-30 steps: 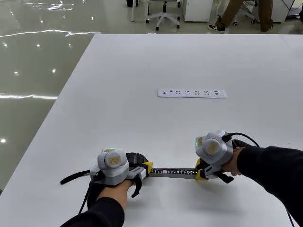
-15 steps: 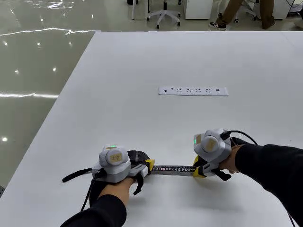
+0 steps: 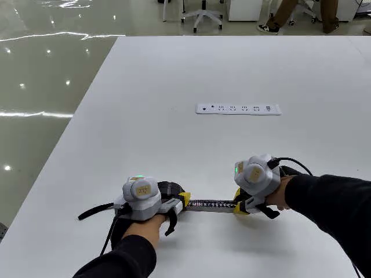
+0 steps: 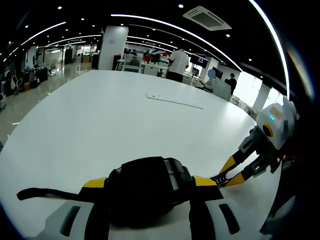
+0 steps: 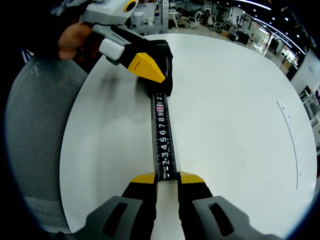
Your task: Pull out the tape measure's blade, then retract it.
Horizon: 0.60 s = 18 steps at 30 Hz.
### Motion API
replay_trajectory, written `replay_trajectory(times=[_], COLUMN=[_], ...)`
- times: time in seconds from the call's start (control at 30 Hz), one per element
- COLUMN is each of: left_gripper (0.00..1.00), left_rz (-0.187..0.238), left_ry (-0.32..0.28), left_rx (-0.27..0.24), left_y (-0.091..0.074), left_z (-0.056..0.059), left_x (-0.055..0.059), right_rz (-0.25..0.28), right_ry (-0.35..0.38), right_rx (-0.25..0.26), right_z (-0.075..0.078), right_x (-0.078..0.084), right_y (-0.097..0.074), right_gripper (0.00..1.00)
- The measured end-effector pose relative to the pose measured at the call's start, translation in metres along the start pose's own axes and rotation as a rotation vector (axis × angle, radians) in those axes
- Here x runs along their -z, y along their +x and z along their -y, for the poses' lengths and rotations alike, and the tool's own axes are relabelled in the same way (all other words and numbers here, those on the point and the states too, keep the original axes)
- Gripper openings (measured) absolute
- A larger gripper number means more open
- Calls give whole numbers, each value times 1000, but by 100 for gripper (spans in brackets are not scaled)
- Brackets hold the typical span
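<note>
Right gripper (image 5: 166, 177) low on blade (image 5: 162, 131) tip

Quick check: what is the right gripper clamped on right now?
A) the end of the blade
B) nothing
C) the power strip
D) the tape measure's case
A: the right gripper pinches the end of the blade, while the left gripper holds the case.

Near edge of the worktop (image 3: 174, 75): tape measure (image 3: 169, 190) lying left to right.
The left gripper (image 3: 177, 204) has it between its jaws; the blade (image 3: 211, 204) runs right to the right gripper (image 3: 239, 207), jaws pinching its end. A power strip (image 3: 238, 109) lies well behind.
</note>
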<state>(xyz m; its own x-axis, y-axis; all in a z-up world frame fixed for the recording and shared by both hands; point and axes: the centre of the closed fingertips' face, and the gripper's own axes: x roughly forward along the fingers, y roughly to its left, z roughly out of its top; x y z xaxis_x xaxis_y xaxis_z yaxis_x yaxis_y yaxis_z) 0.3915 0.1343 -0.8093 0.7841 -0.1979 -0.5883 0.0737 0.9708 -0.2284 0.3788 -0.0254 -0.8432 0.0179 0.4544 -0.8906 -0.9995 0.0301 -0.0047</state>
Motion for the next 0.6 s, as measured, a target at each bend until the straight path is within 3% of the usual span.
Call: replay_trajectory(times=[0.6], left_gripper=[60], left_rz=[0], left_ry=[-9], left_rx=[1], left_y=[0], left_z=[-1], left_x=[0], right_rz=[18], right_ry=[4], right_rx=[-4], right_z=[-1], right_x=[-7], right_y=[3], right_gripper=[11])
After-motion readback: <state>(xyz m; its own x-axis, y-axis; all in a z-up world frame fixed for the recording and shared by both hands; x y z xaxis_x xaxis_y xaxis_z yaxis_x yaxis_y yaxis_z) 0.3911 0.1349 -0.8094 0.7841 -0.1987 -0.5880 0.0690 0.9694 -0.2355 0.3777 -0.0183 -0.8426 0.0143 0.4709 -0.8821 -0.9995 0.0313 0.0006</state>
